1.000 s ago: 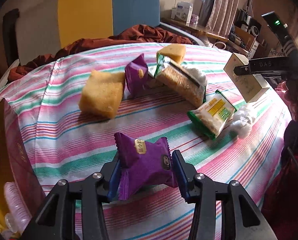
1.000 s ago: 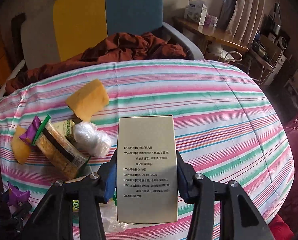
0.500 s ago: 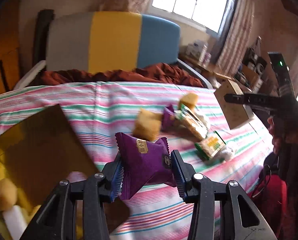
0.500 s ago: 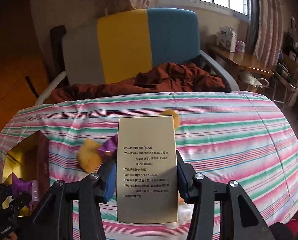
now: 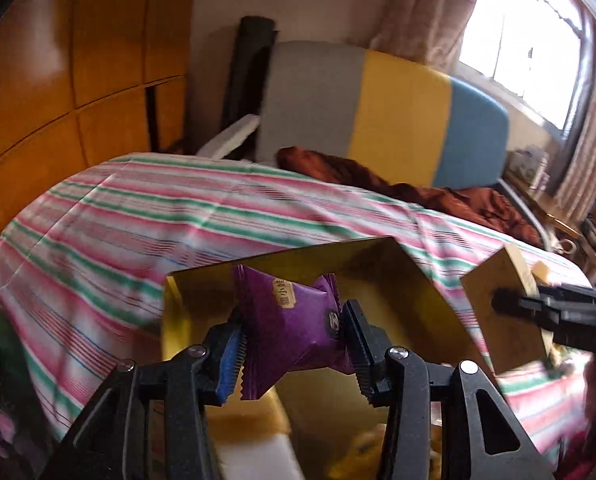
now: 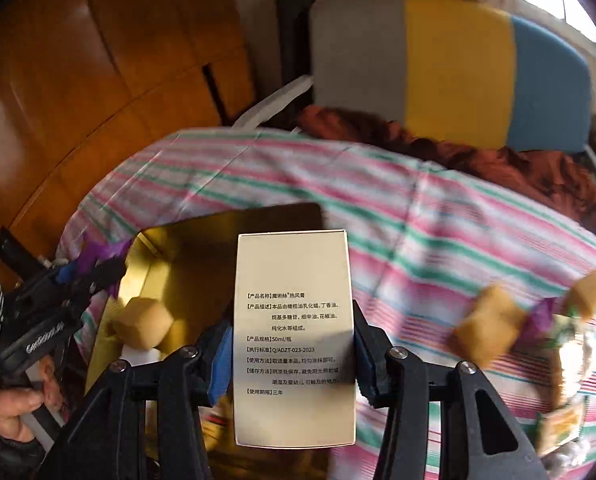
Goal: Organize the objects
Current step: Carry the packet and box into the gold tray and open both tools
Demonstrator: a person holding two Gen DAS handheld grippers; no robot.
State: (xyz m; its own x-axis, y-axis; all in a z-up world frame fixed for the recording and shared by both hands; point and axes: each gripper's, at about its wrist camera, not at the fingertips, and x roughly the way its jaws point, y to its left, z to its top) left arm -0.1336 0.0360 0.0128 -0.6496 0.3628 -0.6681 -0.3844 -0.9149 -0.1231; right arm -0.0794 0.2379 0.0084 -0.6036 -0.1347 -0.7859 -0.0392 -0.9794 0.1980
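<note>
My left gripper (image 5: pixel 292 344) is shut on a purple snack packet (image 5: pixel 290 320) and holds it over the open gold box (image 5: pixel 417 276). My right gripper (image 6: pixel 294 356) is shut on a tall beige carton (image 6: pixel 294 336) with printed text, held above the same gold box (image 6: pixel 202 248). The carton also shows at the right of the left wrist view (image 5: pixel 501 312). The left gripper shows at the left of the right wrist view (image 6: pixel 86 270). A yellow sponge block (image 6: pixel 142 322) and a white item lie inside the box.
The striped tablecloth (image 6: pixel 417 216) covers the table. Yellow sponges (image 6: pixel 485 324), a purple packet (image 6: pixel 537 316) and green-wrapped snacks (image 6: pixel 561 428) lie at its right. A grey, yellow and blue chair (image 5: pixel 397 108) with brown cloth stands behind. Wooden cabinets (image 5: pixel 58 80) are at left.
Both grippers have swung left from the pile of snacks to the gold box, each still holding its item. The box now lies right under them.
</note>
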